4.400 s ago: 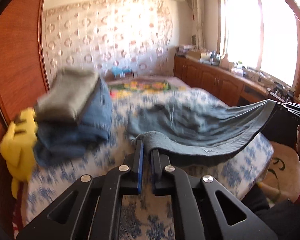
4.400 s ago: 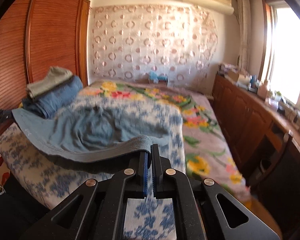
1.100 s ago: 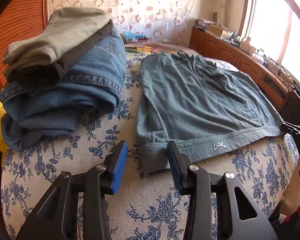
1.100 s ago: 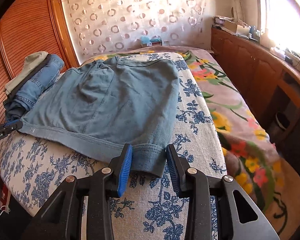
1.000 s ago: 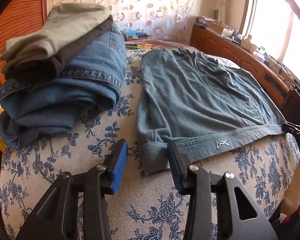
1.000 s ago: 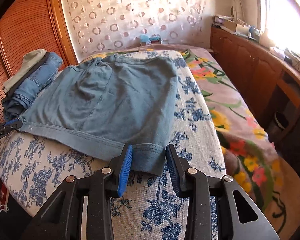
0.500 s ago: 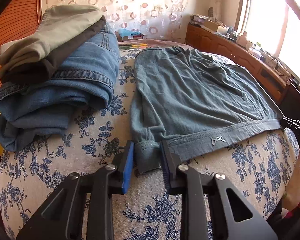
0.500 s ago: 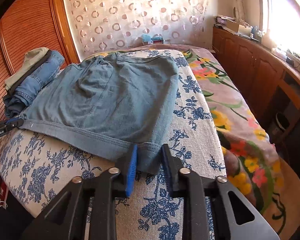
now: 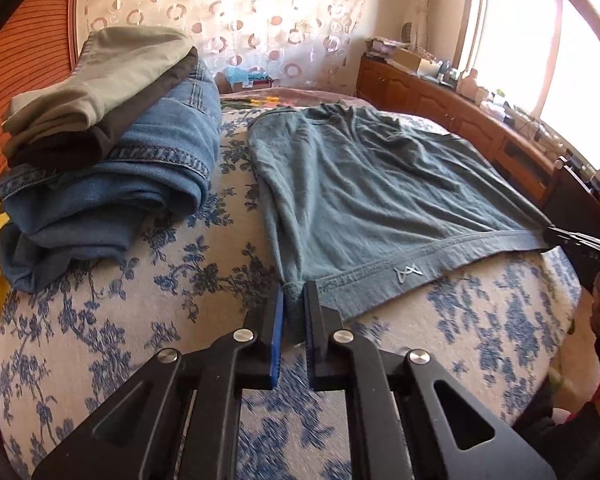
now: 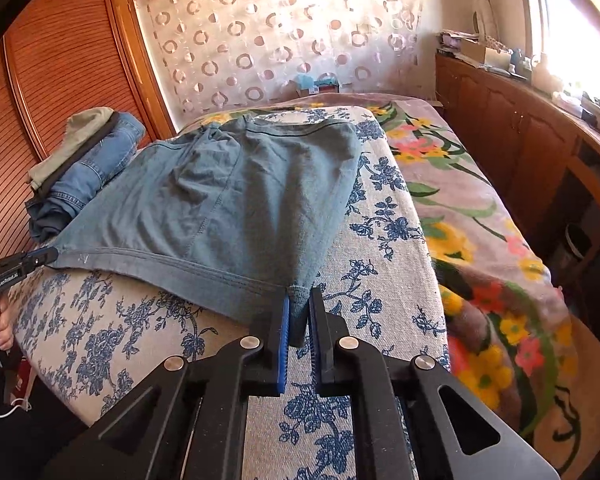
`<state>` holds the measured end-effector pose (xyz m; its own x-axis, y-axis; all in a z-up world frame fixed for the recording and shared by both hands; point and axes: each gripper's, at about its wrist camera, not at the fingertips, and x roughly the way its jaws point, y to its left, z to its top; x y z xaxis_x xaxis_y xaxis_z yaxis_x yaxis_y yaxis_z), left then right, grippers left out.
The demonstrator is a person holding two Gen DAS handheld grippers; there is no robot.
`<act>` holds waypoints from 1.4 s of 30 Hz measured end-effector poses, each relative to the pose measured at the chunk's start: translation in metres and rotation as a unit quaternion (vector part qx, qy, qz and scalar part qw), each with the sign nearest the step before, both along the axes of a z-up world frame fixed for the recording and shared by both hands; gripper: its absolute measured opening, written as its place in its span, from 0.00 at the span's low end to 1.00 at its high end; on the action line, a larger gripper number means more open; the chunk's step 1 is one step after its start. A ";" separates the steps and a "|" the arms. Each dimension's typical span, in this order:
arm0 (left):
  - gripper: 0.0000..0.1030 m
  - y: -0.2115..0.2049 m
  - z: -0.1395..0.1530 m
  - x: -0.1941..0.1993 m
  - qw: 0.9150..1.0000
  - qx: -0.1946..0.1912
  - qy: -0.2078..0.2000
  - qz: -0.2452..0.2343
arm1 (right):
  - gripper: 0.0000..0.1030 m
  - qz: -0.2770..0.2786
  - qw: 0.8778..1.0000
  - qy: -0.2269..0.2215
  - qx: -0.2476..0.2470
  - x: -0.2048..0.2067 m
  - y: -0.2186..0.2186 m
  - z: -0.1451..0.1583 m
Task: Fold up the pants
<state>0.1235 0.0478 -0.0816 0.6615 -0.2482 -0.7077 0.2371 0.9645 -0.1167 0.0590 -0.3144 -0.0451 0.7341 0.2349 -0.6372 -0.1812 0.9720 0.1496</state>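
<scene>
Grey-blue pants (image 9: 380, 196) lie spread flat on the bed, waistband along the near edge. My left gripper (image 9: 293, 300) is shut on the waistband's left corner. My right gripper (image 10: 298, 308) is shut on the waistband's right corner; the pants (image 10: 236, 204) stretch away from it. In the left wrist view the right gripper's tip (image 9: 576, 240) shows at the far right holding the band. In the right wrist view the left gripper (image 10: 44, 257) shows at the far left on the other corner.
A stack of folded jeans and khaki pants (image 9: 112, 152) sits left of the spread pants, also in the right wrist view (image 10: 88, 160). The bed has a blue floral cover (image 9: 140, 320). A wooden wardrobe (image 10: 60, 72) stands left, low cabinets (image 10: 520, 136) right under the window.
Both grippers have closed on the waistband corners, where one second ago their jaws stood open around them. The pants lie flat, pulled taut along the waistband.
</scene>
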 end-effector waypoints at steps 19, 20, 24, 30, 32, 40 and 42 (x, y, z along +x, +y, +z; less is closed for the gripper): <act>0.09 -0.007 0.013 -0.052 0.999 -0.031 0.001 -0.043 | 0.07 -0.003 1.000 -0.006 0.005 -0.051 -0.026 0.018; 0.09 -0.006 0.014 -0.055 0.998 -0.034 0.002 -0.045 | 0.07 -0.004 1.000 -0.007 0.004 -0.054 -0.027 0.019; 0.09 -0.009 0.012 -0.061 0.998 -0.037 0.009 -0.052 | 0.07 -0.010 1.000 -0.006 0.007 -0.063 -0.032 0.020; 0.10 -0.012 0.010 -0.061 0.998 -0.029 0.011 -0.051 | 0.07 -0.016 1.000 0.003 0.015 -0.056 -0.028 0.013; 0.10 -0.013 0.011 -0.060 0.999 -0.021 0.010 -0.050 | 0.07 -0.013 1.000 0.000 0.015 -0.055 -0.026 0.014; 0.37 -0.011 0.014 -0.056 0.999 0.011 -0.006 -0.035 | 0.07 -0.012 1.000 -0.009 0.017 -0.055 -0.029 0.015; 0.47 -0.008 0.015 -0.053 0.999 0.011 -0.009 -0.034 | 0.07 -0.012 1.000 -0.010 0.015 -0.055 -0.029 0.014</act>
